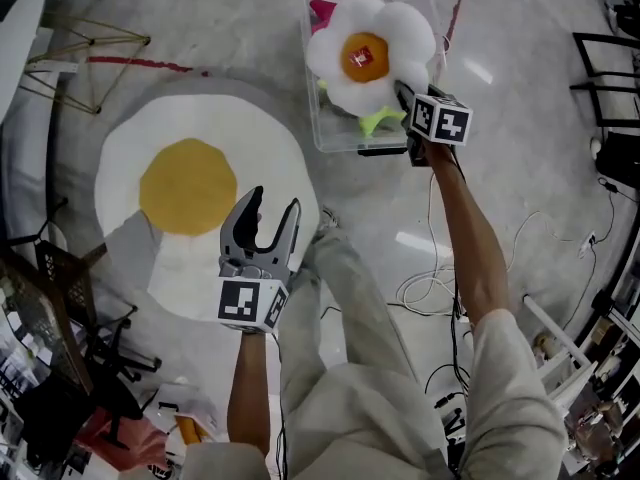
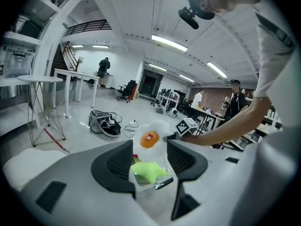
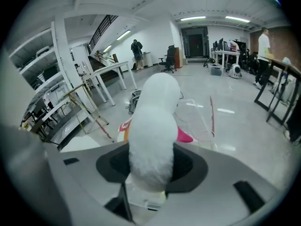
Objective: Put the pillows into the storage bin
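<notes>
Leaving the big fried-egg pillow flat on the floor, well apart from the clear storage bin and not yet in it. Judging it light but wide and floppy, likely to sag from a single pinch. Advising both grippers on opposite edges of the white, not on the yolk.

Hanging the flower pillow over the bin's open top, not yet settled inside. Pinching one white petal at its lower edge with the right gripper, jaws part-way closed and pressing into the plush from both sides. Judging that plush soft, light, squashy and not fragile, holding well where bunched thick, though apt to slide out of a thin fold.

Hovering the left gripper over the near edge of the egg pillow, jaws standing wide apart with nothing between them.

Seeing, down in the bin already, a small green star pillow beside something pink.
</notes>
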`<move>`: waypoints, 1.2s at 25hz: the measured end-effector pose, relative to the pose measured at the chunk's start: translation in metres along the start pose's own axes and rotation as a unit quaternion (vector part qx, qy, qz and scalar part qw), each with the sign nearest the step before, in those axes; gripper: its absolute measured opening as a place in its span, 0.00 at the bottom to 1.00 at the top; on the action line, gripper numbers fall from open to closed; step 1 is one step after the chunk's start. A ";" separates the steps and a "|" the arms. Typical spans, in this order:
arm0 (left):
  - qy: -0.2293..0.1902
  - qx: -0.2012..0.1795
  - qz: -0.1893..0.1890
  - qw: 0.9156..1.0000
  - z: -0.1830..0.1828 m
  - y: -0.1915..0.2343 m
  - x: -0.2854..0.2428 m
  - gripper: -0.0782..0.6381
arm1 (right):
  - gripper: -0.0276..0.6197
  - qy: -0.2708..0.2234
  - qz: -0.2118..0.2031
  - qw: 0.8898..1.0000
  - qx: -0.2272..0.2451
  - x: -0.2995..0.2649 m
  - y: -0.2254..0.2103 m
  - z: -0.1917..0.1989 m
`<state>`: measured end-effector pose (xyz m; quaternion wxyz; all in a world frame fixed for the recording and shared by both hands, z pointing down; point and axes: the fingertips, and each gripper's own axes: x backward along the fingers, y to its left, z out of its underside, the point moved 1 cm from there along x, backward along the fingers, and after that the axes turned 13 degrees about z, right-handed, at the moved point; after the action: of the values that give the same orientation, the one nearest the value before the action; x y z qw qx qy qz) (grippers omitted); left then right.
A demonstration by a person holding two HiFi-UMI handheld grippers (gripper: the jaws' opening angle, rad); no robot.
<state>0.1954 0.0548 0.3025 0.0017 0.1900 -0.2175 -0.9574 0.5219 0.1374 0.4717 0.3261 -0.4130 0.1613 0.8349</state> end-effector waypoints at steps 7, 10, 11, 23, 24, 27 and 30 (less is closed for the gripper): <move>0.008 0.008 -0.007 1.000 0.008 0.012 -0.001 0.42 | 0.84 0.004 0.010 1.000 -0.021 -0.025 -0.009 0.008; 0.006 0.009 -0.009 1.000 0.005 0.016 -0.003 0.42 | 0.84 0.015 -0.002 1.000 -0.010 -0.026 -0.001 0.018; 0.006 0.009 -0.009 1.000 0.005 0.016 -0.003 0.42 | 0.84 0.018 -0.007 1.000 -0.008 -0.027 0.002 0.021; -0.014 0.006 -0.039 0.999 -0.018 0.024 0.030 0.42 | 0.68 -0.018 -0.059 0.996 0.057 0.026 0.063 0.004; -0.016 0.006 -0.045 0.999 -0.022 0.025 0.035 0.42 | 0.63 -0.022 -0.064 0.995 0.067 0.034 0.070 0.004; -0.023 0.008 -0.062 0.998 -0.034 0.030 0.056 0.42 | 0.52 -0.037 -0.081 0.992 0.091 0.065 0.091 -0.002; -0.032 0.013 -0.085 0.996 -0.048 0.035 0.082 0.38 | 0.44 -0.052 -0.092 0.989 0.101 0.099 0.111 -0.006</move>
<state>0.1339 -0.0037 0.2474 -0.0894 0.1769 -0.2125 -0.9569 0.4057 0.0933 0.3893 0.4499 -0.3472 0.1892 0.8008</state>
